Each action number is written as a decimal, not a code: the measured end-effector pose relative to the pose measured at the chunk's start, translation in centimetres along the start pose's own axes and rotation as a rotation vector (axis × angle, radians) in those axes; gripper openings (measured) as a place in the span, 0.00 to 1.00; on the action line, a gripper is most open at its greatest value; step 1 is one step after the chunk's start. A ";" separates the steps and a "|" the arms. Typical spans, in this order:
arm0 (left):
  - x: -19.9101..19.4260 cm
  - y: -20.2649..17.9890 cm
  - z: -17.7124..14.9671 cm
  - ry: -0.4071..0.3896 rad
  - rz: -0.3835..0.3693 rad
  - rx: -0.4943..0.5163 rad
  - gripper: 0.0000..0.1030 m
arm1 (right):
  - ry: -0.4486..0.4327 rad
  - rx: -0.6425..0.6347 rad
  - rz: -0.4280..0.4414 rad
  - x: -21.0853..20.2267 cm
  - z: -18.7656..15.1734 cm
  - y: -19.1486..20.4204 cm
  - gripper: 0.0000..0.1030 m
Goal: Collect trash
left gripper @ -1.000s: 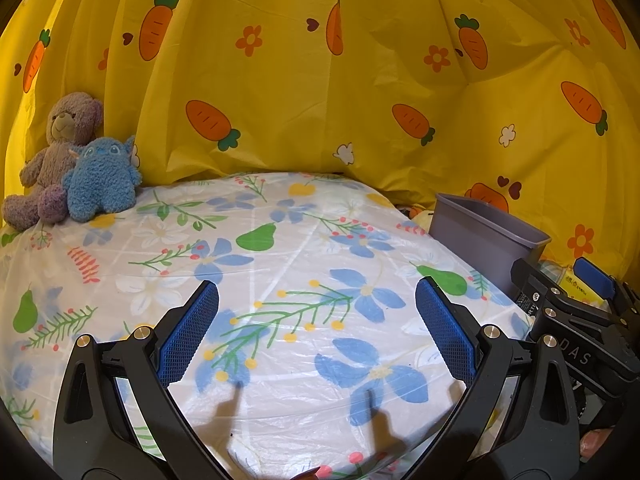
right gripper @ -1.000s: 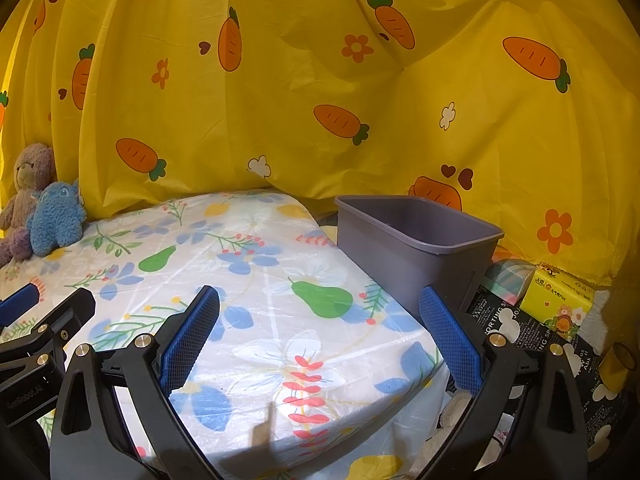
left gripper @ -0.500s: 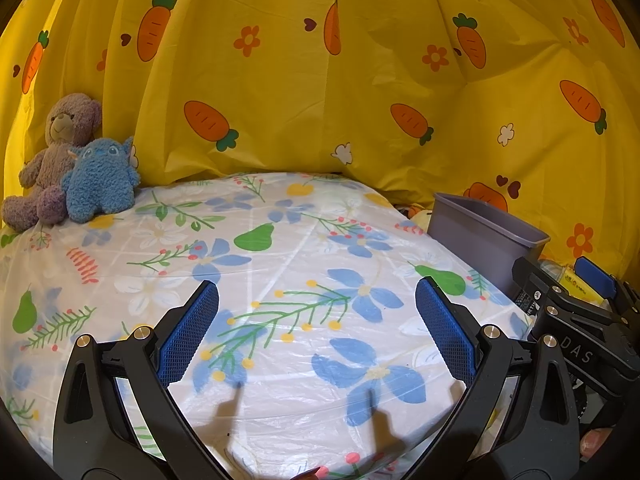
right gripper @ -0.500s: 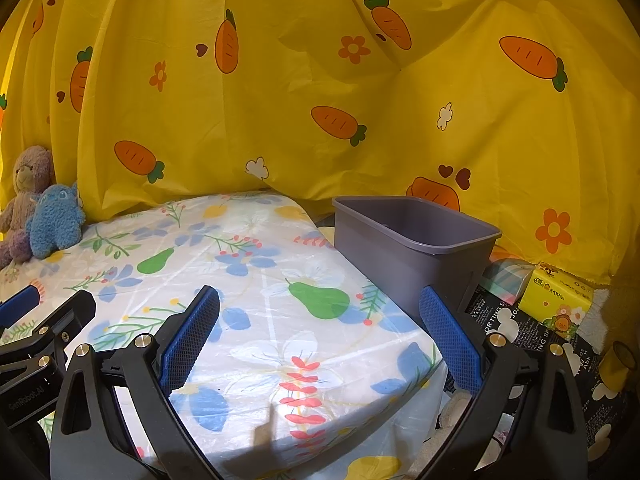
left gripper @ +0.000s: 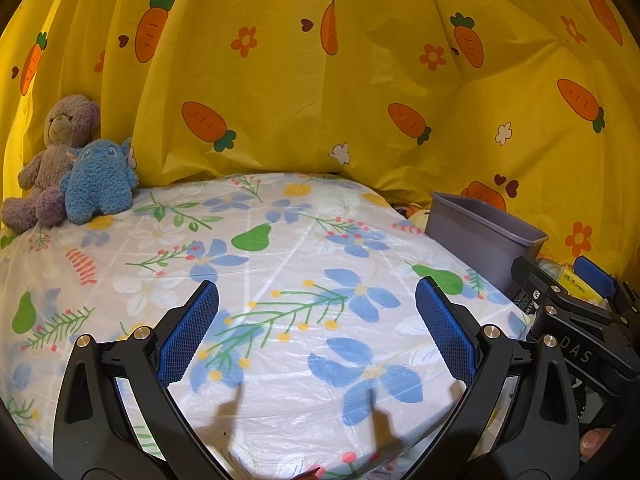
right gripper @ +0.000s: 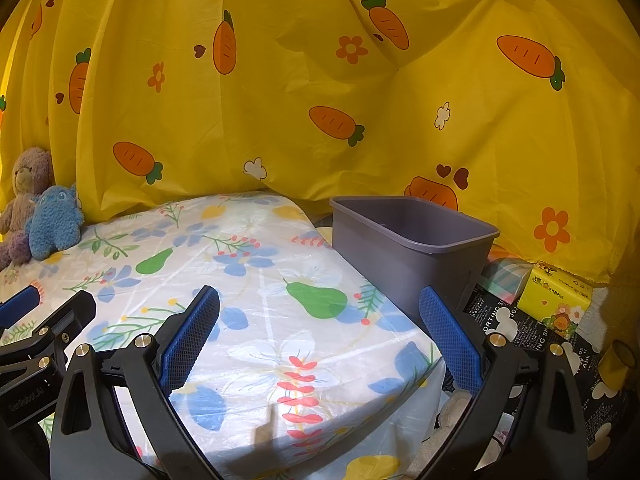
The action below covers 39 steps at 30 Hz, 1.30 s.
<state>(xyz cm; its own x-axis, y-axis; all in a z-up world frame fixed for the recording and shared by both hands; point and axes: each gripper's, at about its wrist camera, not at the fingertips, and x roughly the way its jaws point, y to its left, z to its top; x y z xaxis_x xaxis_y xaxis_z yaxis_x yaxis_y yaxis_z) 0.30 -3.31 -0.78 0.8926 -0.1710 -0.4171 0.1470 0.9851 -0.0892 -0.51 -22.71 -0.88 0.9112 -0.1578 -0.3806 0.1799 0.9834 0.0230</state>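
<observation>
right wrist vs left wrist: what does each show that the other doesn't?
Right wrist only: the bin's open inside, a black printed mat beside it, and the whole yellow tissue pack.
Left wrist only: something small and yellow behind the bin, and a fingertip at lower right.
Both: floral bed cover, two plush toys, carrot curtain, the bin, and each other's open gripper: left, right.

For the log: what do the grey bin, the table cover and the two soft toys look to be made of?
Bin: likely moulded plastic, matte grey, with a thin rolled rim and smooth uniform walls.
Table cover: looks like thin plastic sheet, glossy, with crinkles and light glare over the printed flowers.
Blue toy and bear: plush fabric, fuzzy pile, no shine.
</observation>
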 end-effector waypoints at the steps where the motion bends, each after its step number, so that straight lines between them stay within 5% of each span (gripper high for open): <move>1: 0.0 0.0 0.0 0.000 0.000 0.000 0.95 | 0.000 0.001 0.001 0.0 0.1 0.0 0.93; 39: -0.2 -0.5 -0.1 -0.003 -0.005 0.006 0.95 | -0.003 0.001 0.002 -0.1 0.1 -0.7 0.93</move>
<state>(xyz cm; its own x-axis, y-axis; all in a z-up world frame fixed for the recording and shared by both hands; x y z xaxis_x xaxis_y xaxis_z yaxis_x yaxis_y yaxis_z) 0.02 -3.76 -0.73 0.8931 -0.1759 -0.4140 0.1541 0.9843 -0.0858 -0.69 -23.36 -0.78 0.9126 -0.1561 -0.3780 0.1785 0.9836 0.0247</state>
